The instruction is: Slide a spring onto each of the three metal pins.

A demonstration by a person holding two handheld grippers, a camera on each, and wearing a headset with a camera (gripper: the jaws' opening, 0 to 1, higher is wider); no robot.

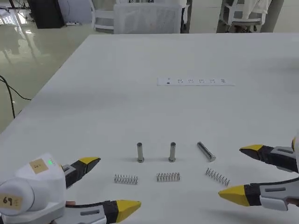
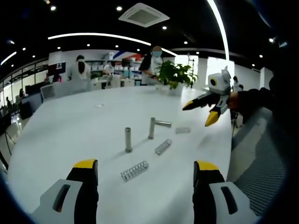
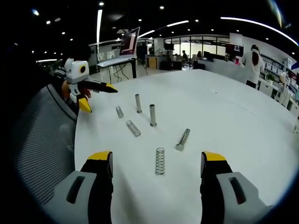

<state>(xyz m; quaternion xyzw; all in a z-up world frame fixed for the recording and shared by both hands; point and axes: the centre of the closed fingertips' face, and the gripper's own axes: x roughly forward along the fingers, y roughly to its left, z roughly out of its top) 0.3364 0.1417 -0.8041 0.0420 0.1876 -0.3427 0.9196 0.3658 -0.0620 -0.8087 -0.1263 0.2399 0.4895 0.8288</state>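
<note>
Bench notes. White table [image 1: 140, 93], two rows of parts laid out in front of the person.

- Far row: left pin [image 1: 139, 152] and middle pin [image 1: 172, 152] stood upright on their heads. The right pin [image 1: 205, 151] lay flat, head towards the person, shaft angled away to the left.
- Near row: left spring [image 1: 126, 179], middle spring [image 1: 168, 176] and right spring [image 1: 217, 176], each lying loose on the table just in front of its pin. No spring was on a pin yet.
- Left gripper [image 3: 102, 99]: jaws spread wide, holding nothing, low over the table at the left end of the rows. In its own view the left spring lay straight ahead, within the gap between the jaws. Its long axis slanted across the line of reach.
- Right gripper [image 2: 196, 116]: jaws likewise apart and empty, at the right end. In its own view the right spring lay dead ahead and centred in the gap, long axis nearly in line with the gripper. The fallen pin was just beyond it, to the right.
- Each gripper was nearest the spring at its own end. The middle spring sat between the two, well apart from both.

My reading: the right spring looked the readiest pickup, though closing on it end-on would probably need a turn of the wrist, and its pin would need holding or standing up.
</note>
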